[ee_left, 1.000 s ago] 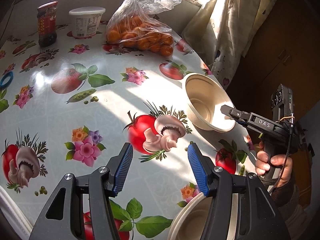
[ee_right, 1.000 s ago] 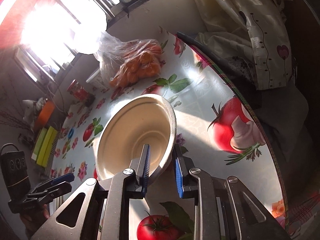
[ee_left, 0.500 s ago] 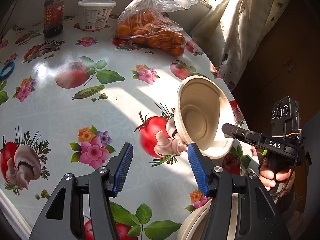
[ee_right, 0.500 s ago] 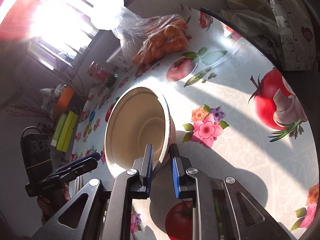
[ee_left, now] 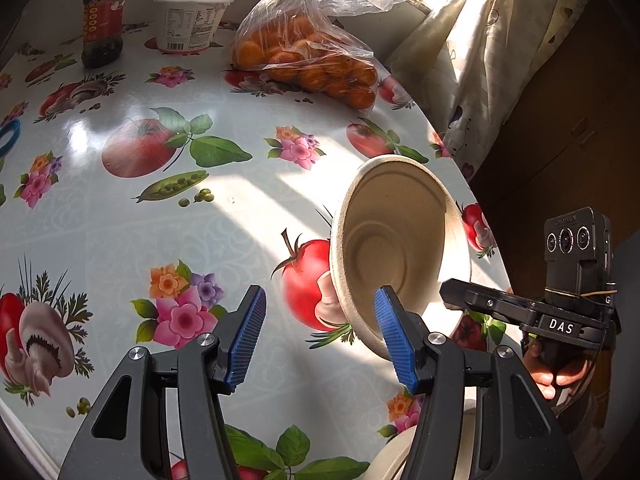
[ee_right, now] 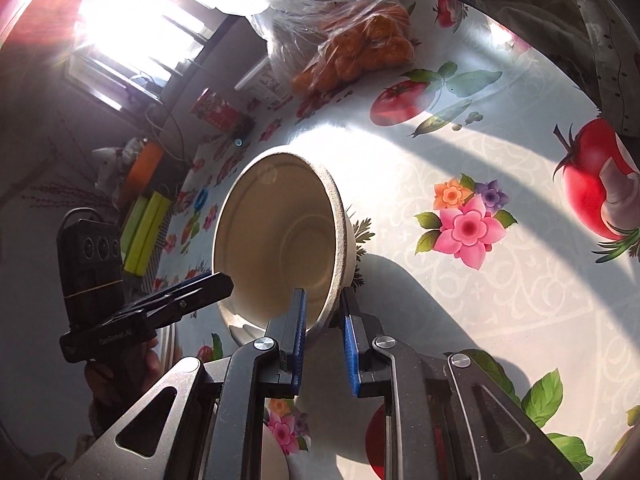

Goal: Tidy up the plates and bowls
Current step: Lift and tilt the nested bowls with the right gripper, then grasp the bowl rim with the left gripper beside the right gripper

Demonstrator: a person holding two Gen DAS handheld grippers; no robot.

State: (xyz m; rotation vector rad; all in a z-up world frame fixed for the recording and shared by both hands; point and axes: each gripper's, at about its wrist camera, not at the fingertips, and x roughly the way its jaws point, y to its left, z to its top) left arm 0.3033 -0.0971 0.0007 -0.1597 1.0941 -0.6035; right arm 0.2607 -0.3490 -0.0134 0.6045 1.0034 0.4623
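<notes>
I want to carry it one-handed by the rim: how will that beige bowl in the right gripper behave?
The bowl looks like moulded fibre, so probably light. It hangs tilted off the right gripper by a rim pinch alone, so it may swing. The thin rim might flex or crease.

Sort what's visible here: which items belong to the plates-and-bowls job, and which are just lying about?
Job: beige bowl pinched by its rim in the right gripper; second bowl's rim at the bottom edge; left gripper, open.

Lying about: bag of oranges, jar, white tub.

Second pale dish [ee_left: 394, 458] – cut off at bottom edge, behind left gripper [ee_left: 320, 340].
</notes>
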